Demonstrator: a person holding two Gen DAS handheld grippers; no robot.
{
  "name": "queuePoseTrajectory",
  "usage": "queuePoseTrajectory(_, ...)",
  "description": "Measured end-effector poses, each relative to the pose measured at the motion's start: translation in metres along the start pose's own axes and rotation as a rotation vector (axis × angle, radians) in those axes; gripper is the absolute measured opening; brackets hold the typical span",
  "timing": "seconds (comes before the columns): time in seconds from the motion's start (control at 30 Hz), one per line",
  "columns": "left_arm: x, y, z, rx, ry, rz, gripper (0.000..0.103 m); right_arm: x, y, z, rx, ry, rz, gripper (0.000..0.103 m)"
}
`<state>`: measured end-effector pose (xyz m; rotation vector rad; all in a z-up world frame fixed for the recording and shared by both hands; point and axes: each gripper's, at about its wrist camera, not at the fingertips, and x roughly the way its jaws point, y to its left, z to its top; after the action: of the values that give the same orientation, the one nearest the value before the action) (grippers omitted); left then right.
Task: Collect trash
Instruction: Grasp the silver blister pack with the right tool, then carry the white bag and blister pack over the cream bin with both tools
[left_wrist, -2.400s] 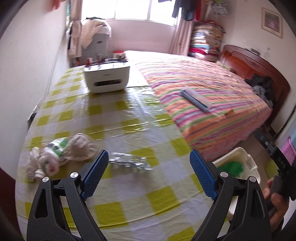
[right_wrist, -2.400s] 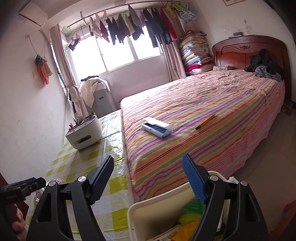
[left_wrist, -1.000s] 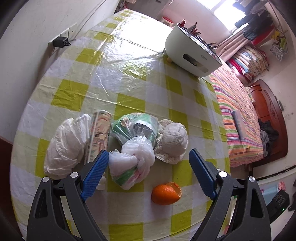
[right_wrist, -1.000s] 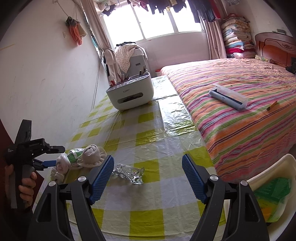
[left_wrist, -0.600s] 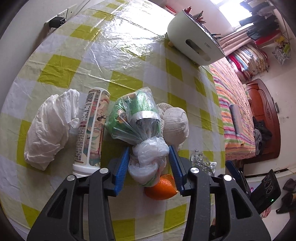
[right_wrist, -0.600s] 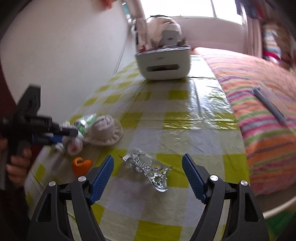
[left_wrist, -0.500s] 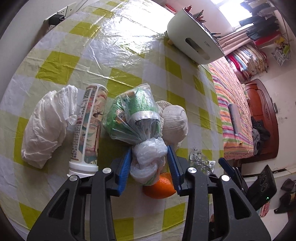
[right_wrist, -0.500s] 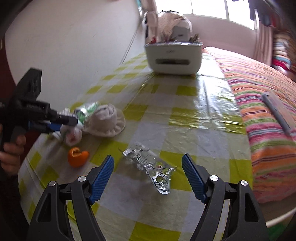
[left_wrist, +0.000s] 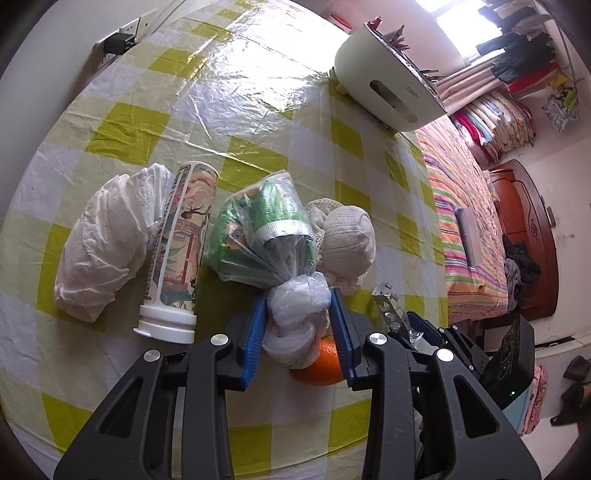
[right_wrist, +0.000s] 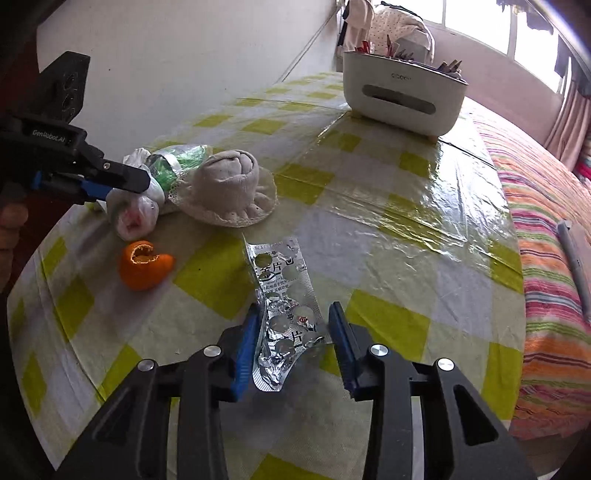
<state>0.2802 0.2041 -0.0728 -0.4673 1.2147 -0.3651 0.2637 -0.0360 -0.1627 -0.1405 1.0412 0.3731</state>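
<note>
Left gripper (left_wrist: 297, 332) pinches the knotted plastic bag (left_wrist: 295, 325); right gripper (right_wrist: 291, 338) straddles the blister pack (right_wrist: 284, 306), jaws partly open and not clearly gripping.

On the checked tabletop (right_wrist: 388, 229), the white organiser box (right_wrist: 400, 99) stands at the far edge. Near the wall-side edge lie a crumpled white bag (left_wrist: 103, 243), a printed tube (left_wrist: 179, 251), a cloth hat (right_wrist: 229, 188) and orange peel (right_wrist: 144, 266).

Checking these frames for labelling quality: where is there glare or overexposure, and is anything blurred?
Left wrist view: strong window glare on the plastic tablecloth, window blown out, heavy fisheye bending. Right wrist view: sheen on the tablecloth near the bed, window overexposed; the blister pack stays sharp.
</note>
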Motion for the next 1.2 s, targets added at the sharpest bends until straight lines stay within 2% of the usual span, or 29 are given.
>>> queuePoseTrajectory(0.2, -0.014, -0.017, -0.01, 0.06, -0.061, 0.022, 0.031, -0.017, -0.007, -0.005, 0.103, -0.048, 0.036, 0.036)
queuePoseTrajectory(0.33, -0.023, -0.027, -0.015, 0.092, -0.102, 0.009, 0.03, -0.033, -0.012, -0.009, 0.154, -0.096, 0.055, 0.036)
queuePoseTrajectory(0.7, -0.036, -0.056, -0.031, 0.165, -0.152, -0.029, 0.03, -0.088, -0.019, -0.027, 0.227, -0.227, 0.06, 0.036)
queuePoseTrajectory(0.9, -0.036, -0.075, -0.042, 0.214, -0.169, -0.054, 0.03, -0.113, -0.027, -0.036, 0.249, -0.277, 0.044, 0.036)
queuePoseTrajectory(1.2, -0.022, -0.11, -0.059, 0.286, -0.148, -0.074, 0.03, -0.132, -0.05, -0.056, 0.295, -0.286, -0.009, 0.037)
